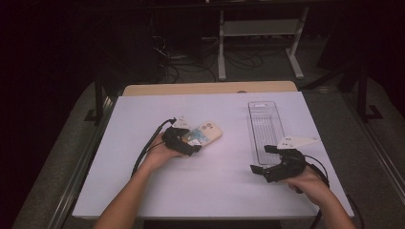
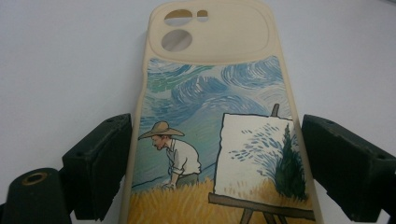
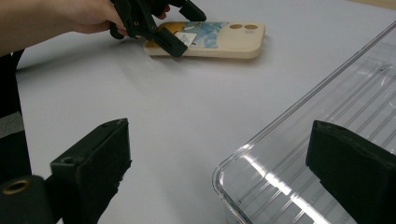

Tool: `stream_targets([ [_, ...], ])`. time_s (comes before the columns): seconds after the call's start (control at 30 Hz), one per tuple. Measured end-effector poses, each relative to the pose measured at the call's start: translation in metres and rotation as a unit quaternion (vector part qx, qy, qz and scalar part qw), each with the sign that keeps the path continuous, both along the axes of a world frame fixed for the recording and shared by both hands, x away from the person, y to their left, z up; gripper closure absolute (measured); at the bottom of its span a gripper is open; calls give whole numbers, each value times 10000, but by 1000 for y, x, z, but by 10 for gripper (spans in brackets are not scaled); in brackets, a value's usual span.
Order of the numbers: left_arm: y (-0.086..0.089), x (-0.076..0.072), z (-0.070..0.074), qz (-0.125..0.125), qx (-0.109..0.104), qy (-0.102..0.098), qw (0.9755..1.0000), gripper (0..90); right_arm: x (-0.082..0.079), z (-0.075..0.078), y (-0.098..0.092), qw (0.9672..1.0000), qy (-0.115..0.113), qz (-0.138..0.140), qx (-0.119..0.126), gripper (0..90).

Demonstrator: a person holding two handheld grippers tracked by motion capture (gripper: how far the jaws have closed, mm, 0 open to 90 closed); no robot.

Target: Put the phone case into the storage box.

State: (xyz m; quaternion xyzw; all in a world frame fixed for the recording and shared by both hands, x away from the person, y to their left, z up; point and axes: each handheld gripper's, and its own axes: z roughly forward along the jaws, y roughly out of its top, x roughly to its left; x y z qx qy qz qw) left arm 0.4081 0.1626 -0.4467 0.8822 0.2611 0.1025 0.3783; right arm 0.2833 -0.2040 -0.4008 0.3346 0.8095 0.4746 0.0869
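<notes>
White table (image 1: 210, 191) carries a painted phone case (image 1: 205, 135) left of the frame's centre, lying between the left gripper (image 1: 187, 144) fingers, apparently not yet clamped. Right gripper (image 1: 267, 161) fingers are spread at the lower right, by a clear tray (image 1: 265, 125).

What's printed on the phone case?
The phone case is cream with a painted scene: a straw-hatted painter, an easel, a swirling blue sky. Left gripper view shows it best.

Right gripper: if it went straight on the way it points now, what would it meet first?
Most likely the clear plastic tray: its near rounded corner lies just ahead, between the right gripper fingers, which stand wide apart. The phone case lies farther off to the left. How high the gripper sits is unclear.
</notes>
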Motion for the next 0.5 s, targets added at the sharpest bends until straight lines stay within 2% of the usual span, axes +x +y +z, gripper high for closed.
stream_targets([
  [0.17, 4, -1, 6, -30, -34, 28, 10000, 111, 0, 0, 0, 10000, -3, 1, 0, 58],
  [0.23, 4, -2, 8, -21, -138, 64, 9999, 111, 0, 0, 0, 10000, 0, 0, 0, 58],
  [0.27, 4, -2, 9, -39, -123, 75, 9999, 111, 0, 0, 0, 10000, 3, -1, 1, 58],
  [0.3, 5, -3, 12, -117, -15, 88, 9999, 111, 0, 0, 0, 10000, 2, -1, 1, 58],
  [0.4, 5, -5, 19, -179, 29, 64, 9998, 111, 0, 0, 0, 10000, 2, 1, 3, 58],
  [0.5, 6, -8, 26, -212, -21, 63, 9998, 111, 0, 0, 0, 10000, 6, 3, 4, 58],
])
